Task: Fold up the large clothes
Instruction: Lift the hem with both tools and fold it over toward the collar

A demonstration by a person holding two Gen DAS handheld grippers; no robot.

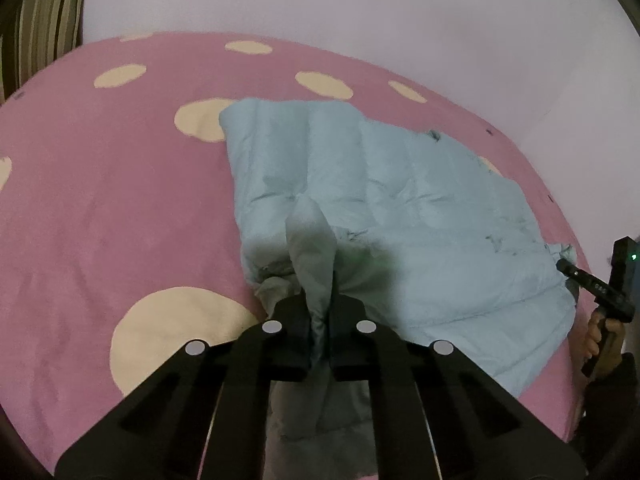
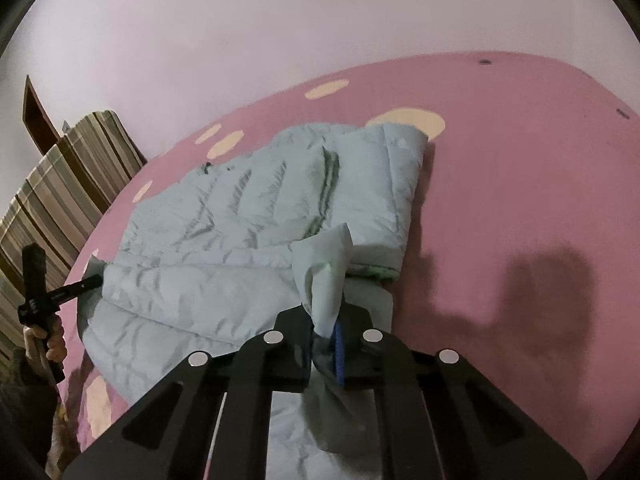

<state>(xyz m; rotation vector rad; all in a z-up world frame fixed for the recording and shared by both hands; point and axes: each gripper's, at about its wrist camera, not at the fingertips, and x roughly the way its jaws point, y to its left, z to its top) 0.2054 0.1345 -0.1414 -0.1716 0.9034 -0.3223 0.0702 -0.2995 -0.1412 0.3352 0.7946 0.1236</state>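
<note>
A pale blue quilted jacket (image 1: 400,208) lies partly folded on a pink bed cover (image 1: 100,208) with cream dots. My left gripper (image 1: 322,312) is shut on a bunched near edge of the jacket, with fabric standing up between the fingers. In the right wrist view my right gripper (image 2: 326,320) is shut on another near edge of the jacket (image 2: 224,248). The right gripper also shows at the right edge of the left wrist view (image 1: 568,266), at the jacket's corner. The left gripper shows at the left of the right wrist view (image 2: 94,280), at the opposite corner.
A pale wall (image 1: 360,8) rises behind the bed. A striped cushion or bedding (image 2: 60,192) stands at the left end of the bed. Pink cover stretches left of the jacket in the left wrist view and right of it in the right wrist view (image 2: 520,200).
</note>
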